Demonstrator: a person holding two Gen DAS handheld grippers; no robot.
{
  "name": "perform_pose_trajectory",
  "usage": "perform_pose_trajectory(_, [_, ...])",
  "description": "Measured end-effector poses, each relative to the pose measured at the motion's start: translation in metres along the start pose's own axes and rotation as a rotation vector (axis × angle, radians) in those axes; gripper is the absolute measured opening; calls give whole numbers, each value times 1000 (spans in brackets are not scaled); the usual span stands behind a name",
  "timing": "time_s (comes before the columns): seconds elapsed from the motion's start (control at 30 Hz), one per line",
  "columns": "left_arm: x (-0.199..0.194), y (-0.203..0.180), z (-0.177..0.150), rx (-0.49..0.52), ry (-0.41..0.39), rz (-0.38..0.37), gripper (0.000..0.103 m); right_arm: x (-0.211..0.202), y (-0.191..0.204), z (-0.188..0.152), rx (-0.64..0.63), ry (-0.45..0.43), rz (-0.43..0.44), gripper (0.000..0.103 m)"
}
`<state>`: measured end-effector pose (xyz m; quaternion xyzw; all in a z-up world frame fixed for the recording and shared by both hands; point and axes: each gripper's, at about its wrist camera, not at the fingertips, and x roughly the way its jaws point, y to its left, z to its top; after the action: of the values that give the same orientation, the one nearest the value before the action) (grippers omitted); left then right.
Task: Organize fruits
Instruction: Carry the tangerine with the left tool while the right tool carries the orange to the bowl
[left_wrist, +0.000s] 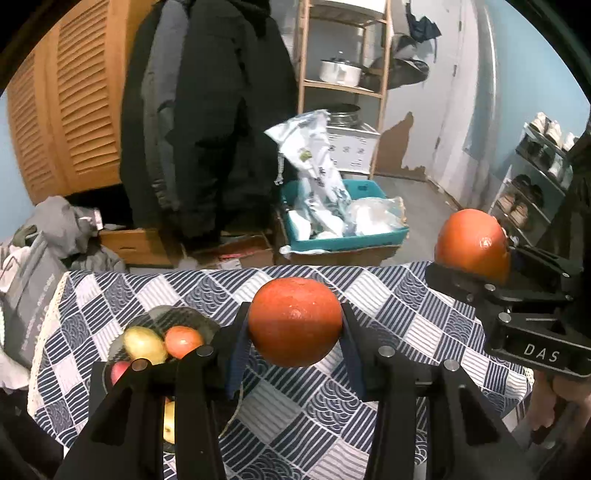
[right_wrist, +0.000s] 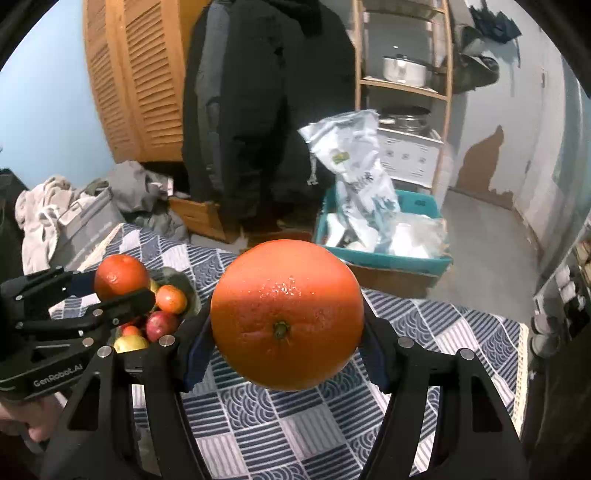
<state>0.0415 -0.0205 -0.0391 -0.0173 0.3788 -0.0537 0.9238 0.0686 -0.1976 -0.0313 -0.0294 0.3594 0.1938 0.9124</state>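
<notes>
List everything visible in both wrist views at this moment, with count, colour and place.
small orange: 1, orange, between the left gripper's fingers, above the table
large orange: 1, orange, between the right gripper's fingers
bowl: 1, dark, on the table's left part
fruit in bowl: several, red, orange, yellow; exact count hidden
tablecloth: 1, blue and white check, covers the table
coats: dark, hanging behind the table
cabinet: 1, wooden, louvred
crate: 1, teal, on the floor, holds bags
shelf: 1, wooden, holds a pot
shoe rack: 1, far right
left gripper: black, shut on the small orange
right gripper: black, shut on the large orange
</notes>
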Motion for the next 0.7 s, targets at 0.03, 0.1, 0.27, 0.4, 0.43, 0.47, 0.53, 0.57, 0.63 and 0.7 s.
perform_pose_trajectory(0.03, [0,4,0,-6,1,3,46,2,4,1,-6,2,5,68])
perform_pose_trajectory(0.1, [-1,12,-1,-18,0,14,46,6,11,4,-15,5,15,68])
perform_pose_trajectory(0.27, [-1,36,-5,-52,8,43,46,19,28,9,-30,21,44,68])
perform_pose_trajectory(0.4, [1,54,-10,-74,21,68,46,35,42,11,-36,46,72,68])
perform_pose_trajectory(0.43, [3,59,-11,-82,25,75,46,38,45,11,-38,51,79,68])
perform_pose_trajectory(0.47, [4,64,-12,-88,29,81,46,42,48,11,-41,58,86,68])
perform_pose_trajectory(0.53, [8,74,-14,-103,40,94,46,51,56,12,-52,73,98,68])
perform_pose_trajectory(0.57, [10,80,-16,-112,47,98,46,54,60,12,-55,78,102,68])
perform_pose_trajectory(0.63, [17,90,-19,-129,66,102,46,62,67,12,-64,90,112,68])
perform_pose_trajectory(0.7, [23,99,-22,-145,84,109,46,71,74,13,-72,103,121,68])
